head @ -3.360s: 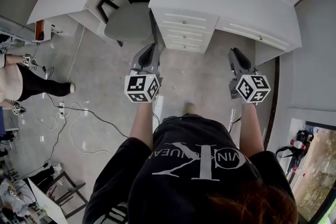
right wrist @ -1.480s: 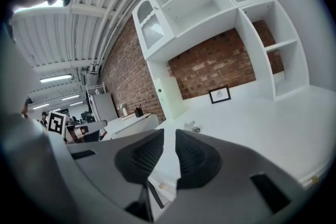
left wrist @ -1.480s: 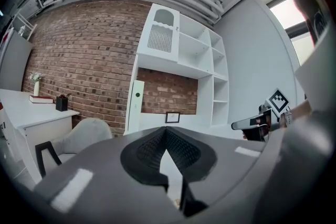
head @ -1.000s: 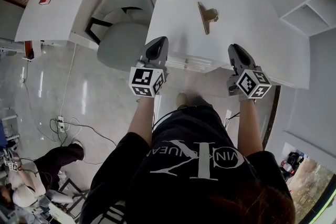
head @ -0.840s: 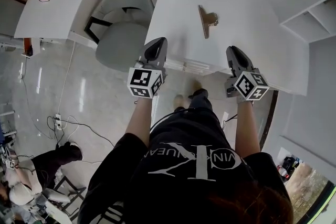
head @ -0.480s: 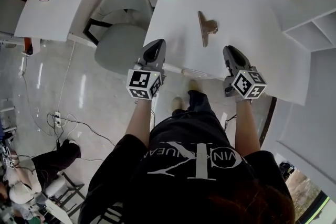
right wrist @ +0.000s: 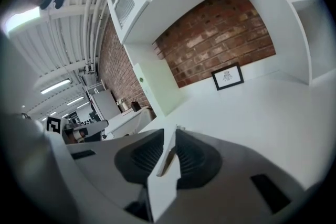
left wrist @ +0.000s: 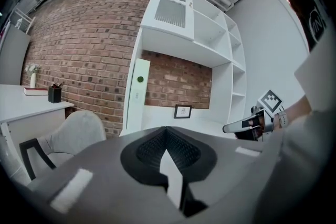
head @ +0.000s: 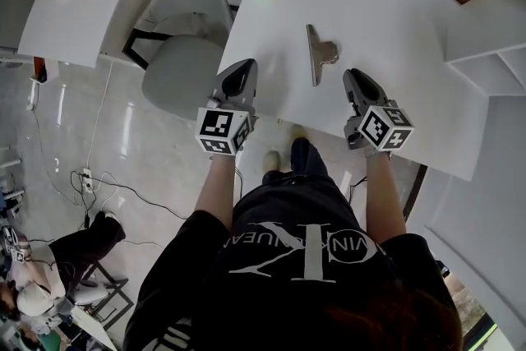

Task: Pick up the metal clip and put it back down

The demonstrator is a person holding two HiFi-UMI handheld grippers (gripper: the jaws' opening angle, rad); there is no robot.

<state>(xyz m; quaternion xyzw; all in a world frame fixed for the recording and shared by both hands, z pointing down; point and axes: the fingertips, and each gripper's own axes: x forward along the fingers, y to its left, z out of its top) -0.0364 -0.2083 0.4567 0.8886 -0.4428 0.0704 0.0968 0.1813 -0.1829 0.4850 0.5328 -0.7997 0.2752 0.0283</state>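
Flat silver metal clip lies untouched on the white table, ahead of and between my grippers. My left gripper and right gripper both have jaws pinched together and hold nothing, as the pick isn't started. The right is nearer, so it probably opens and grasps.

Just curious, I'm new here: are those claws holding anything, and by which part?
Nothing. The left claw and right claw are empty; the metal clip lies on the desk.
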